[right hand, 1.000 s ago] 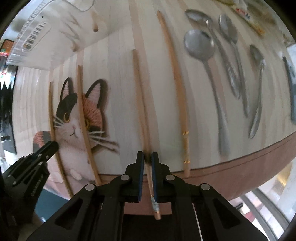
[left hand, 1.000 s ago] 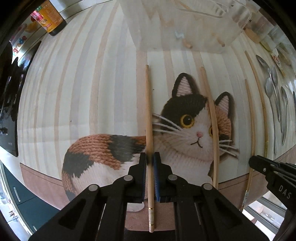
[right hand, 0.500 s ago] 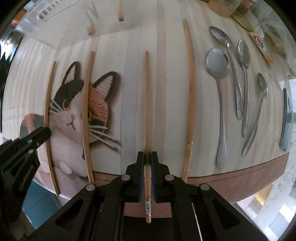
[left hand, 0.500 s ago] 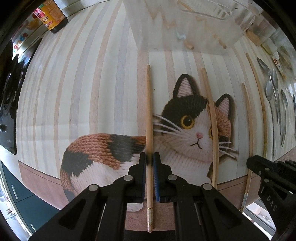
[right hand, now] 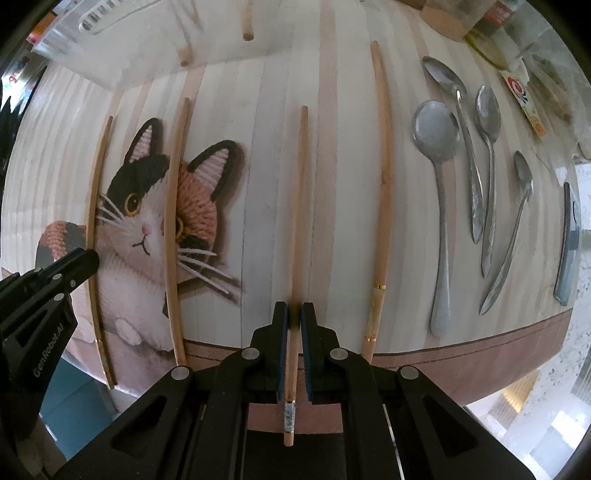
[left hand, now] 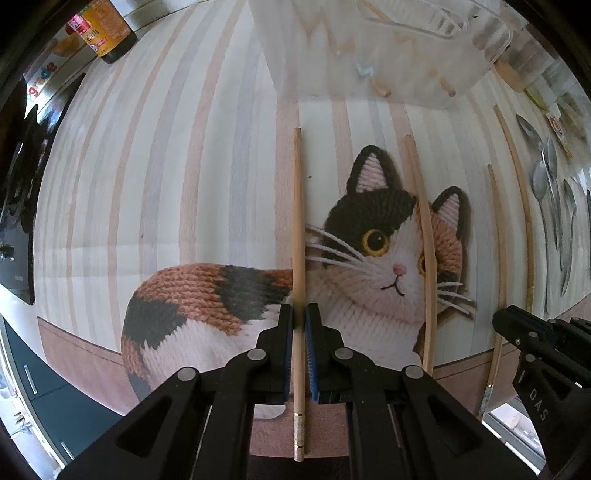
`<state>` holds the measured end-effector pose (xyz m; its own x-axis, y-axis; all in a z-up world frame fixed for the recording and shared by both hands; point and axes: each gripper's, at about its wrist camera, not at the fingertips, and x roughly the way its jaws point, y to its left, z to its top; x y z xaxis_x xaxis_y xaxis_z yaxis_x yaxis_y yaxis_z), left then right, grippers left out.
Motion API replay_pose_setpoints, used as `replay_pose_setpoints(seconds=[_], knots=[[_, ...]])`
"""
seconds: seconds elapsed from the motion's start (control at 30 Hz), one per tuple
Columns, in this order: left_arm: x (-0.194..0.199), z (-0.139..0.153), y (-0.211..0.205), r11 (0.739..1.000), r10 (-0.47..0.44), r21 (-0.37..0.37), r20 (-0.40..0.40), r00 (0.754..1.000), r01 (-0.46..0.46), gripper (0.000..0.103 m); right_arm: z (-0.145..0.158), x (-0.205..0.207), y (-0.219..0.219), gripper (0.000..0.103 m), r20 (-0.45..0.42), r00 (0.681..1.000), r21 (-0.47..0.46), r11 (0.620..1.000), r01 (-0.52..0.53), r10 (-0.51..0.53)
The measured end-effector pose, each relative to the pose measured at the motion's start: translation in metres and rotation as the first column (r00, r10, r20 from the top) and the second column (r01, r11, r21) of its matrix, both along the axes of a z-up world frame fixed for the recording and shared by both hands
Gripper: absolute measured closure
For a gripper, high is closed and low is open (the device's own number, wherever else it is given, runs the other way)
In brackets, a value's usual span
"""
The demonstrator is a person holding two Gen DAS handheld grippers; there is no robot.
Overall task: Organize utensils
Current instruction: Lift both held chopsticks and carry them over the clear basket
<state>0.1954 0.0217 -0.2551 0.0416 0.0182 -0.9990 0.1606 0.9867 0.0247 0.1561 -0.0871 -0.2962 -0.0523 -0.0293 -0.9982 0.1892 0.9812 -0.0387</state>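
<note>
My left gripper [left hand: 298,317] is shut on a wooden chopstick [left hand: 297,229] that points away over the cat-print mat [left hand: 166,184]. My right gripper [right hand: 291,317] is shut on another wooden chopstick [right hand: 298,206], also pointing away. Two more chopsticks lie on the mat: one across the cat's face [right hand: 173,229] and one right of my right gripper [right hand: 382,192]. Several metal spoons [right hand: 439,192] lie side by side at the right. A clear plastic organizer tray [left hand: 369,48] stands at the far edge with chopstick tips showing through it.
A dark sauce bottle [left hand: 107,33] stands at the far left. A flat grey utensil [right hand: 567,240] lies right of the spoons. Packets and small items [right hand: 524,96] sit at the far right. The table's front edge [right hand: 480,343] runs just ahead of my grippers.
My right gripper has swung its chopstick from tilted to straight ahead. My left gripper with its chopstick has shifted slightly away from the tray.
</note>
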Motion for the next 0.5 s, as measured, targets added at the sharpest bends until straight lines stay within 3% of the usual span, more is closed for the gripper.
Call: replay_pose_setpoints(seconds=[0.27,0.5], knots=[[-0.005,0.027,0.018,0.999,0.025,0.024,0.073,0.997,-0.027,0.099,0.020,-0.007,-0.015,0.096,0.026,0.999,0.065,0.997,0.040,-0.042],[0.006,0.082,0.045,0.997,0.070,0.031,0.194,0.979,-0.077,0.099,0.072,-0.001,-0.029,0.096,0.119,0.991,0.105,0.993,0.050,-0.062]])
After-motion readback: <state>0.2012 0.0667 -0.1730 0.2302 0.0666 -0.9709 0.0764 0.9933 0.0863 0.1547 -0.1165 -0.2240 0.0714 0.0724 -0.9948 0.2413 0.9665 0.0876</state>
